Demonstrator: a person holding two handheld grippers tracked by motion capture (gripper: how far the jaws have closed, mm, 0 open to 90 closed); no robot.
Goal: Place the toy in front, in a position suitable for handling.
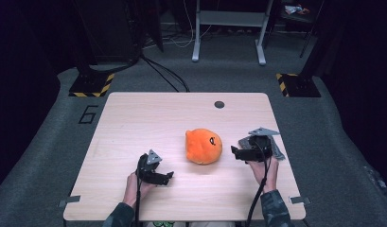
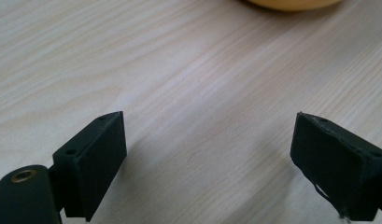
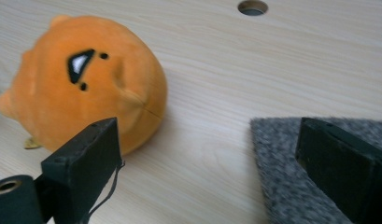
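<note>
A round orange plush toy (image 1: 203, 146) with a small black-and-white face mark lies on its side near the middle of the wooden table (image 1: 134, 118). My right gripper (image 1: 234, 152) hovers just right of it, pointing at it, open and empty. In the right gripper view the plush toy (image 3: 86, 79) sits past the left jaw of my right gripper (image 3: 209, 161). My left gripper (image 1: 168, 177) rests low near the front, left of the toy, open over bare wood. In the left gripper view the wide-apart jaws of my left gripper (image 2: 207, 158) frame bare table, and the toy's edge (image 2: 291, 3) peeks in at the top.
A grey felt pad (image 1: 277, 150) lies on the table under the right hand; in the right gripper view the grey felt pad (image 3: 282, 163) lies beneath the right jaw. A round cable hole (image 1: 219, 104) marks the far side. Dark floor and stands surround the table.
</note>
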